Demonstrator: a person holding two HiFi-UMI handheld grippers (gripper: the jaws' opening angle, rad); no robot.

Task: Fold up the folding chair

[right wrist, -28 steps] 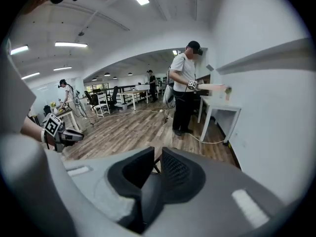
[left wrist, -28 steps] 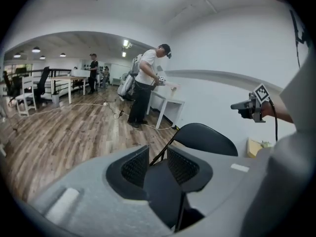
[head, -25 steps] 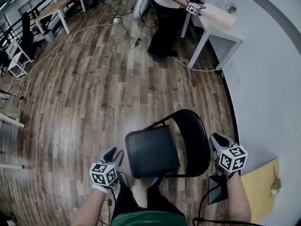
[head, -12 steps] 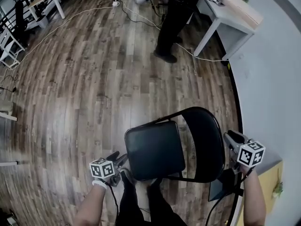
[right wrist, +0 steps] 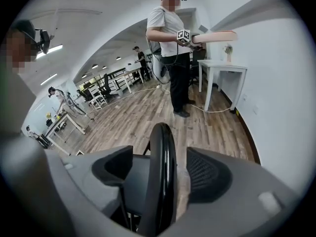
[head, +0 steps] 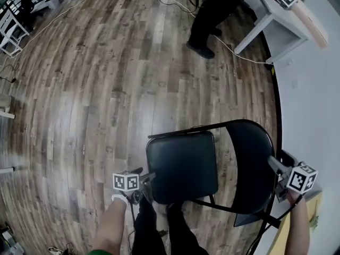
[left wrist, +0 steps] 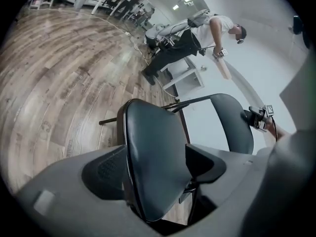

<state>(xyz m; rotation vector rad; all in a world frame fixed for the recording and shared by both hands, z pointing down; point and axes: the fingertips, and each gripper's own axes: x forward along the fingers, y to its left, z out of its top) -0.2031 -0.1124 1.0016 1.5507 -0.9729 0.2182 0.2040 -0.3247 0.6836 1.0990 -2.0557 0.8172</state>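
Head view looks down on the folding chair [head: 210,166], which stands unfolded on the wood floor [head: 95,89] just ahead of the wearer's knees [head: 159,224]. Its seat [head: 180,166] lies flat, and its backrest [head: 249,161] is on the side nearest the pale wall [head: 319,116].

The left tool [head: 144,180] sits at the seat's near left corner. Left gripper view shows its jaws spread wide with the seat's edge standing between them, and the pads are not clamped on it. The right tool [head: 277,168] is at the backrest's outer edge. Right gripper view shows the black rim of the backrest running up between that tool's parted jaws, with a gap on either side.

A second ago both tools were clear of the chair. The left one hung off the seat's left front corner and the right one beyond the backrest, each with its jaws much closer together. Both have since come down to the chair, and their jaws have just been opening around it. The chair itself looks no more folded than it was.

Beyond the chair, the bystander [head: 212,15] by the white table [head: 276,31] now shows only as legs at the frame's top edge.
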